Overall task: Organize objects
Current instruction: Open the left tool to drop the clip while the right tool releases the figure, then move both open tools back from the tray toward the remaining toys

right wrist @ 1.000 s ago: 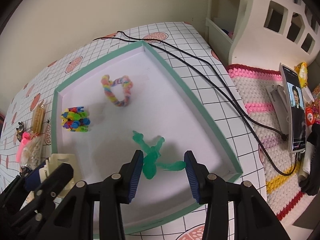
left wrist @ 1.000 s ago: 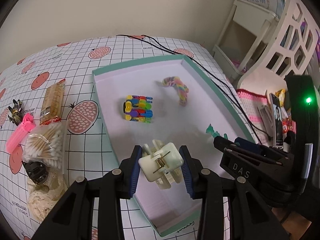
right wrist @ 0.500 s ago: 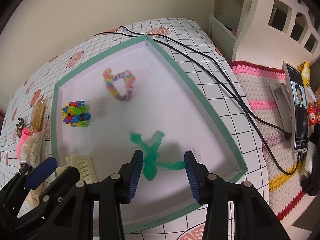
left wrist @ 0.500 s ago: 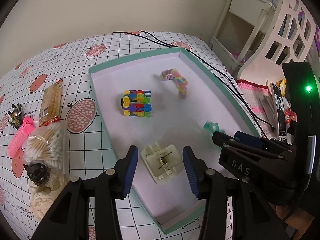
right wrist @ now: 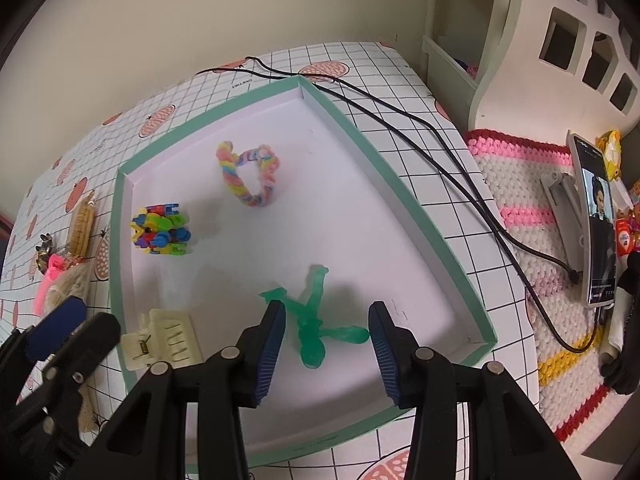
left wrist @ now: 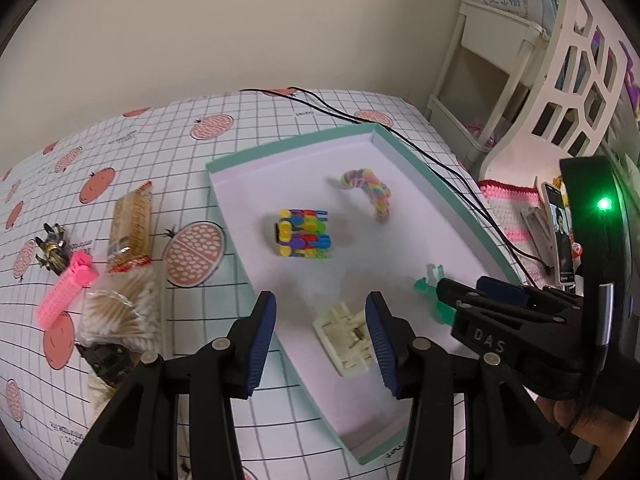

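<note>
Both hand-held grippers gape wide, gripping nothing: the left hand-held gripper (left wrist: 320,338) above the cream hair claw clip (left wrist: 347,334) at the teal-rimmed tray's (right wrist: 400,184) 7 o'clock corner, the right hand-held gripper (right wrist: 326,342) over the green figure (right wrist: 312,320).

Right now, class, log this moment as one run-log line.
left gripper: open, empty | cream hair claw clip: lying in tray | right gripper: open over green toy figure

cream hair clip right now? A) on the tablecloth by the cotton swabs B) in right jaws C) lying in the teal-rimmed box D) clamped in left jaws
C: the cream hair clip lies on the floor of the box, near its left wall, while the left gripper stands open above it, clamping nothing.
</note>
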### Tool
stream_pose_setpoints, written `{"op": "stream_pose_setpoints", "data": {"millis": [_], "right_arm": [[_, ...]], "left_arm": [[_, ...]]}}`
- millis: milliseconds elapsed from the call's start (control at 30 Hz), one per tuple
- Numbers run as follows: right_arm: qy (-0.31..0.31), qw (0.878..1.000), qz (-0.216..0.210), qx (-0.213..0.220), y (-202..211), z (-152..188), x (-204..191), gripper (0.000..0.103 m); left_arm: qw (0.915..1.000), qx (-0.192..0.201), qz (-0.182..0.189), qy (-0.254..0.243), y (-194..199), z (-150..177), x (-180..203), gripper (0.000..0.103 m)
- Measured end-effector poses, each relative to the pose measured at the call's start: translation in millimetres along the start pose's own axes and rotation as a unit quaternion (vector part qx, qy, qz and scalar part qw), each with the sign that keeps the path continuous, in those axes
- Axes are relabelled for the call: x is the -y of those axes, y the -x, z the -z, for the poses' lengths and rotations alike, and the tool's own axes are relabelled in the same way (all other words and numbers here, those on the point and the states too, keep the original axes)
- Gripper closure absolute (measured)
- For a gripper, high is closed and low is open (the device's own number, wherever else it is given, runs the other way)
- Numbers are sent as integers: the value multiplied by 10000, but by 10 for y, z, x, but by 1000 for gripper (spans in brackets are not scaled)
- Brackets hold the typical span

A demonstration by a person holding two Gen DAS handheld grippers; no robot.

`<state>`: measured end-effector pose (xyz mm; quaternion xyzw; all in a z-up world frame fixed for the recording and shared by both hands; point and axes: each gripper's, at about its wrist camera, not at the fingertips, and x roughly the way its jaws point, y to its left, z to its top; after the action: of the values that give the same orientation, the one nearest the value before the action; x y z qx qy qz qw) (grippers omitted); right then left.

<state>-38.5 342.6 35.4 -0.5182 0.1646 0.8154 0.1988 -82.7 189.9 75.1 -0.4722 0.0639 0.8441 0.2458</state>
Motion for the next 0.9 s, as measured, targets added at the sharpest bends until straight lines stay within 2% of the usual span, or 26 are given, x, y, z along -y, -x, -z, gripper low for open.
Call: {"op": "stream_pose_setpoints", "data": {"millis": [100, 167, 200, 267, 600, 633, 667, 700, 800, 900], "right_arm": [[23, 10000, -38, 62, 19, 2, -21, 56], [56, 9999, -83, 111, 34, 2, -46, 56], [88, 9998, -94, 141, 42, 2, -69, 54], [143, 9997, -108, 176, 50, 7, -102, 40], [289, 9993, -103, 232, 43, 21, -182, 31], [294, 9992, -103, 245, 46, 22, -180, 26], [307, 9991, -94, 265, 51, 22, -179, 21], [331, 9990, -69, 290, 58, 24, -185, 21], [393, 9988, -78, 299, 62, 22, -188, 20], [459, 9984, -17, 326, 64, 20, -193, 10]], "left_arm": [[9999, 0, -110, 37, 7, -2, -74, 55], [9998, -33, -186, 108, -2, -2, -140, 51], [9996, -40, -221, 147, -6, -4, -169, 50], [9994, -57, -272, 226, -12, -3, -224, 50], [9971, -361, -506, 428, -118, 42, -365, 49], [9970, -368, -512, 450, -116, 43, -377, 42], [9968, -369, -520, 475, -117, 40, -387, 28], [9967, -342, -535, 510, -108, 40, -401, 24], [9963, -304, -586, 550, -90, 33, -430, 23], [9958, -335, -616, 587, -106, 33, -458, 23]]}}
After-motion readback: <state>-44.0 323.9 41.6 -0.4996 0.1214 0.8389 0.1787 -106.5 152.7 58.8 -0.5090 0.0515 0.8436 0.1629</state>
